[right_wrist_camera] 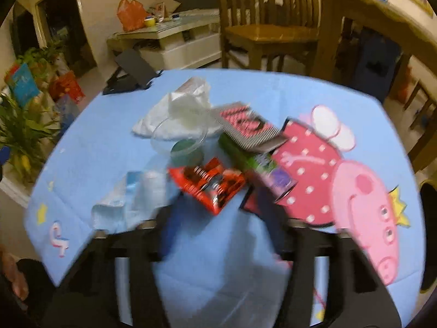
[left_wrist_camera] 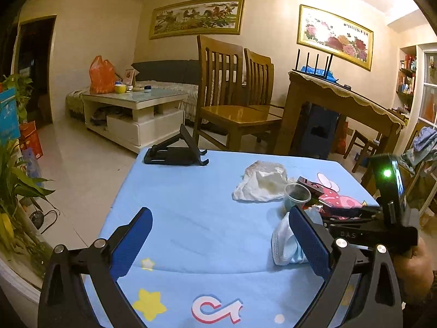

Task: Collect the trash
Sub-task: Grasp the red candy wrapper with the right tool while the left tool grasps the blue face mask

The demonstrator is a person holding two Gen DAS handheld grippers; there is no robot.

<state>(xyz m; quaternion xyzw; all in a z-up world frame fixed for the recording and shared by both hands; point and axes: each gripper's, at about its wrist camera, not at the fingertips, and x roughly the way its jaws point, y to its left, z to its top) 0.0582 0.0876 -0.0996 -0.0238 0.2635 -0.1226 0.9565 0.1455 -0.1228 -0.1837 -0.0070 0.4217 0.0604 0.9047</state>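
Trash heaped mid-counter [left_wrist_camera: 191, 207], so within reach of both hands; left gripper [left_wrist_camera: 218, 243] jaws wide apart, empty, mask [left_wrist_camera: 284, 246] just beside right finger; right gripper [right_wrist_camera: 218, 224] jaws apart, nothing pinched, nosing at red wrapper [right_wrist_camera: 210, 183]; cup [right_wrist_camera: 180, 139], tissue [right_wrist_camera: 177, 112] behind.

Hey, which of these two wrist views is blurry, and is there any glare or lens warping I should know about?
Right wrist view: motion-smeared, the red snack wrapper and clear plastic cup soft-edged. Left wrist view: sharp, the crumpled white tissue crisp, with glare on the framed flower painting. Both: fisheye bending, dark corners, warm dim light.
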